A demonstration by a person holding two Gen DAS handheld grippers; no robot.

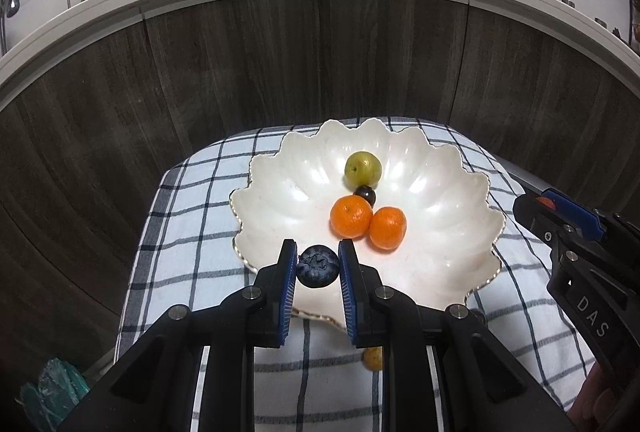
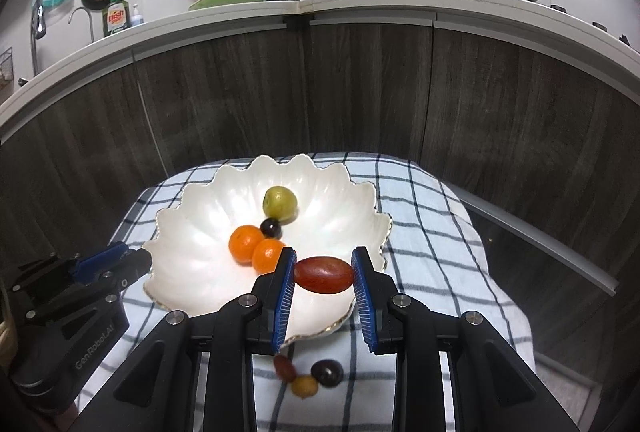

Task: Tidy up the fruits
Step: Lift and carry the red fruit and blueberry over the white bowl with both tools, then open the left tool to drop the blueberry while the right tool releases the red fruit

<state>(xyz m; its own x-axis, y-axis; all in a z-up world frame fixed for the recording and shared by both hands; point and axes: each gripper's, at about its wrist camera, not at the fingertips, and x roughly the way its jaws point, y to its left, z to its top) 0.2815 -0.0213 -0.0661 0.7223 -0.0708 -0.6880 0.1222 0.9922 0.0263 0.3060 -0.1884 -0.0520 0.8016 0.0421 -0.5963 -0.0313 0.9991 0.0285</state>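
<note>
Fruits: left gripper (image 1: 318, 266) clamps a blueberry (image 1: 317, 267), right gripper (image 2: 324, 274) clamps a red tomato (image 2: 324, 274), both over the bowl (image 1: 452, 224) holding two oranges (image 1: 351, 216).

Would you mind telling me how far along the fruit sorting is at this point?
Done: the white bowl already holds a green fruit, a dark grape and two oranges. In hand: the left gripper holds a blueberry and the right gripper a red grape tomato, both over the bowl. Left: three small fruits on the checked cloth.
</note>
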